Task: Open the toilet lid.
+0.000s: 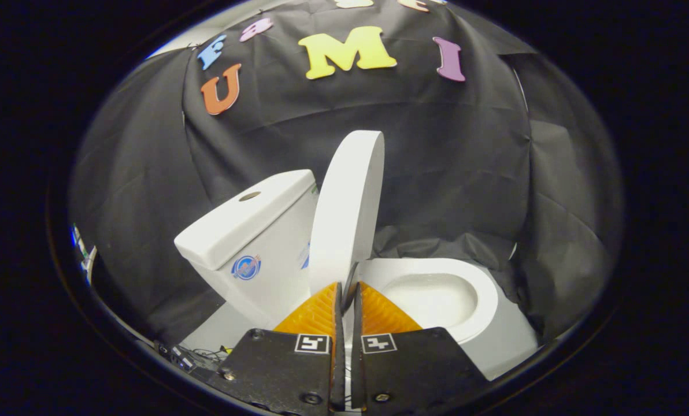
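Because the lid (347, 208) is pinched by its lower edge between the two fingers of the tool (344, 297), everything about the next move depends on how that lid stands relative to the tool: it rises straight ahead and upward from the fingertips, its long axis close to upright, seen nearly edge-on so that it reads as a tall narrow oval. The tool is closed down to a thin slit, and the lid's rim sits in that slit with a finger pressing on each face, so the grip looks firm though only a small part of the edge is caught. To the left of the lid and just beside it stands the tank (252, 231), its flat top carrying a round flush button (250, 196); whether the lid's back face touches the tank yet I cannot tell, though a slim gap seems to show near the top. To the right of the fingers and a little beyond them lies the open bowl with its seat (483, 300) exposed. My judgement is that the opening is almost complete, and what remains is a short push leftward toward the tank before letting go, gently, so the lid does not fall back over the bowl.
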{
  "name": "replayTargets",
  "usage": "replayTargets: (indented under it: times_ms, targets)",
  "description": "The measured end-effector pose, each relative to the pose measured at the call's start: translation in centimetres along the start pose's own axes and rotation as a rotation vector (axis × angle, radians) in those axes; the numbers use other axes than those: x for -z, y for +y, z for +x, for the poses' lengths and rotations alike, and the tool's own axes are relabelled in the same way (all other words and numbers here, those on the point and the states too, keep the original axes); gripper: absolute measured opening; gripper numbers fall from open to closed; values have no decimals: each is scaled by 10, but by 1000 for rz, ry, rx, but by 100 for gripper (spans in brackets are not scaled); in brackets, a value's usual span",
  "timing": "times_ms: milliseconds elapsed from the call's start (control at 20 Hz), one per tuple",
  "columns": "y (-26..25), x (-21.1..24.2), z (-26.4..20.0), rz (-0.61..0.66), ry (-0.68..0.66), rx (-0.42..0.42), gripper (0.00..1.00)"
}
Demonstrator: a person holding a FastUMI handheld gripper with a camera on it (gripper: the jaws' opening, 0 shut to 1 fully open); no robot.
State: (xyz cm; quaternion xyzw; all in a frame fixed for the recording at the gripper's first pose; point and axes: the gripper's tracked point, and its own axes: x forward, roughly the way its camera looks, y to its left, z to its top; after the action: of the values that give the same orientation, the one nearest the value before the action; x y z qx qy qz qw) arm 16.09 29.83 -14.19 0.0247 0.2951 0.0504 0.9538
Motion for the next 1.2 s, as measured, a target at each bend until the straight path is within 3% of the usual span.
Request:
replayTargets:
  times_ms: [500,1200]
  targets:
    - [53,-3,14,-122,-8,-29,7]
    - [92,1,28,-192,-3,-64,8]
